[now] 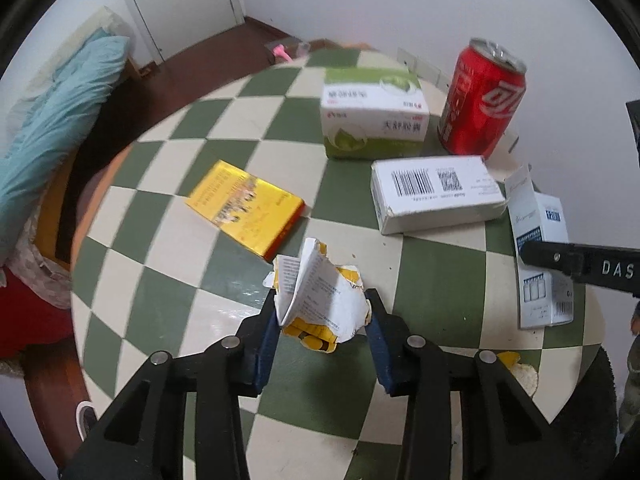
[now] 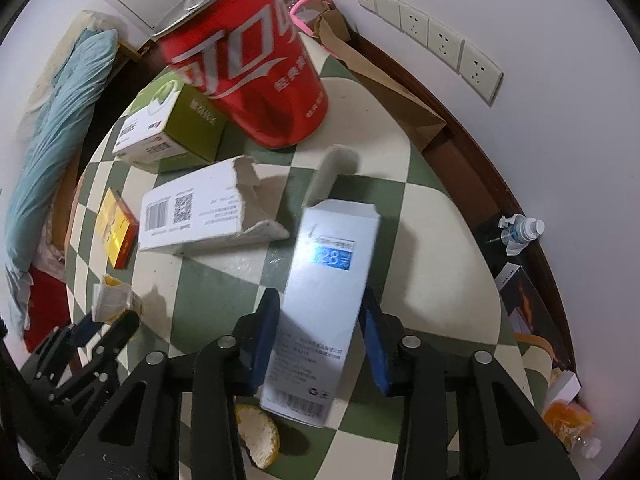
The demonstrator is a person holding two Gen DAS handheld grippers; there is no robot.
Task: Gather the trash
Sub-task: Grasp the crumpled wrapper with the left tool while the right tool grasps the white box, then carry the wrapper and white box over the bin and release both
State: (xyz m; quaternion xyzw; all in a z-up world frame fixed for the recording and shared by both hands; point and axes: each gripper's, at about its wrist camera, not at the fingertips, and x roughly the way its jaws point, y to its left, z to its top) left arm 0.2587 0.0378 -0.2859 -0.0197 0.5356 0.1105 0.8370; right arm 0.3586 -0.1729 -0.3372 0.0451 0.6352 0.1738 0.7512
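On the green-and-cream checkered table [image 1: 168, 216], my left gripper [image 1: 322, 304] is shut on a crumpled white-and-yellow paper wrapper [image 1: 320, 300], also seen in the right wrist view [image 2: 110, 298]. My right gripper [image 2: 318, 312] is shut on a tall white-and-blue carton [image 2: 324, 300], which shows in the left wrist view [image 1: 542, 248] with a right finger [image 1: 576, 264] across it. A red cola can [image 1: 482, 100] stands at the back; in the right wrist view the can [image 2: 248, 68] is just beyond the carton.
A green-white box [image 1: 372, 112], a torn white barcode box [image 1: 436, 192] and a yellow box [image 1: 246, 208] lie on the table. A piece of orange peel [image 2: 258, 434] lies near the table's front edge. Wall sockets [image 2: 432, 36] and floor clutter lie to the right.
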